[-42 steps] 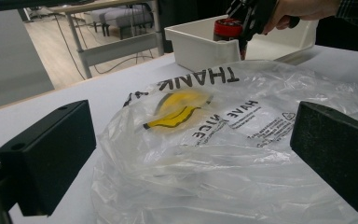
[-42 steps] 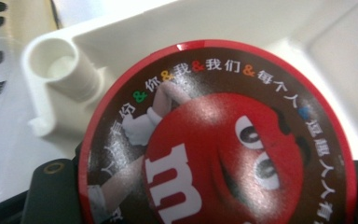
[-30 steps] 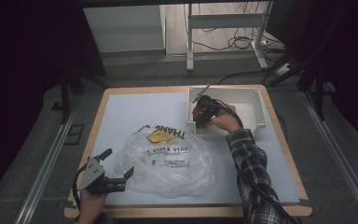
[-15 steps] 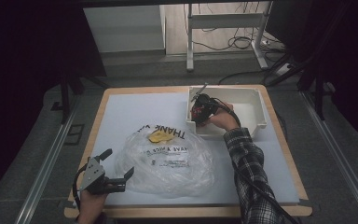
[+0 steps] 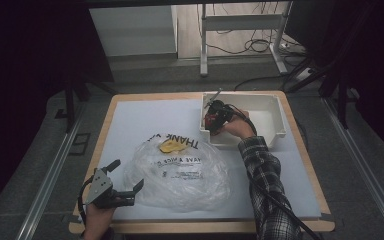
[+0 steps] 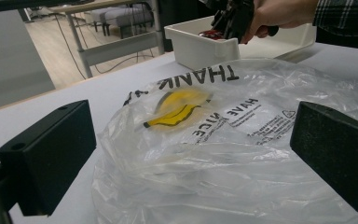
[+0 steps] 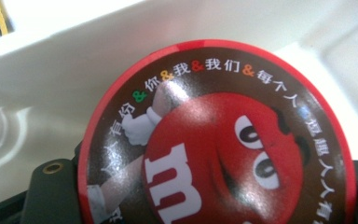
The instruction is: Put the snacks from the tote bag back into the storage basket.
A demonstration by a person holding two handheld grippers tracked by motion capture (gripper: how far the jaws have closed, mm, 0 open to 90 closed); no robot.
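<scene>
Little has moved over the past second: the right gripper (image 5: 215, 114) remains in the bin's (image 5: 275, 112) near-left corner, dipped slightly lower along the left wall, while the left gripper (image 5: 121, 181) holds its spot at the table's (image 5: 130, 100) near-left corner.

A person's right hand (image 5: 235, 127), in a plaid sleeve (image 5: 265, 175), reaches from the near edge into the white bin, which sits at the far-right corner of the table's pale mat. The right gripper view shows a round red-rimmed tin (image 7: 219, 140) sitting between the two black jaws, which stand at either side of its lower edge; the jaws appear closed on the tin. Its brown lid carries a red cartoon candy face, a white "m" and a ring of Chinese characters. Behind it rise the bin's white walls. In the left gripper view the tin (image 6: 212, 34) is a red speck just above the bin's (image 6: 200, 46) rim, under the right gripper (image 6: 233, 18).

A crumpled clear plastic bag (image 5: 180, 170) lies in the middle of the mat toward the near edge, printed "THANK" and "HAVE A NICE" in black, with a yellow smiley mark (image 5: 170, 146) on its far side. The bag's far edge lies just beside the bin's near wall.

The left hand (image 5: 97, 217) comes in over the near edge. Its gripper's jaws stand wide apart and hold nothing, aimed at the bag's left side; in the left gripper view the bag (image 6: 223, 154) spreads across the gap between the two black pads (image 6: 51, 154).
</scene>
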